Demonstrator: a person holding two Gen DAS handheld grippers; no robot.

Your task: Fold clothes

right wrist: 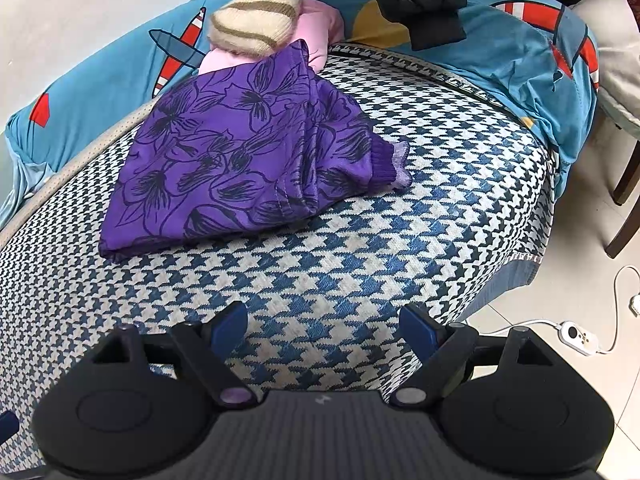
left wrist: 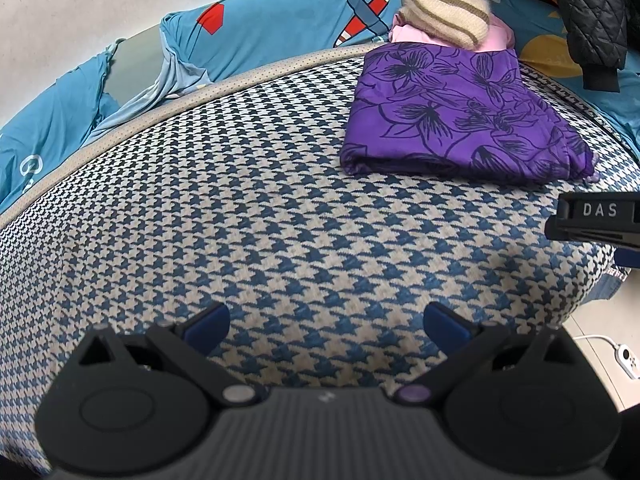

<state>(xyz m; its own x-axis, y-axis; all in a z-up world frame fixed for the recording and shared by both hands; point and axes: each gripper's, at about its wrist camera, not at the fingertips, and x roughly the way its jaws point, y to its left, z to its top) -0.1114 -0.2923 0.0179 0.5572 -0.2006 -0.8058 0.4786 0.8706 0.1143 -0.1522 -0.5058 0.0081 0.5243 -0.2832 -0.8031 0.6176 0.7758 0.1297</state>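
A folded purple garment printed with dark flower outlines [left wrist: 468,116] was seen lying on the far part of a cushion covered in blue-and-cream houndstooth fabric [left wrist: 248,216], with one ribbed cuff [right wrist: 394,164] left sticking out at its side. Behind it, a folded pale pink garment [left wrist: 496,38] was stacked, and a fluffy cream knit with brown stripes [left wrist: 444,16] was laid on top of that. A blue sheet printed with red-and-white aeroplanes [left wrist: 280,36] was spread beyond the cushion. The left gripper [left wrist: 326,322] was held over bare cushion, well apart from the garment, its jaws spread with nothing between them. The right gripper [right wrist: 324,326] was likewise held with jaws spread and empty.
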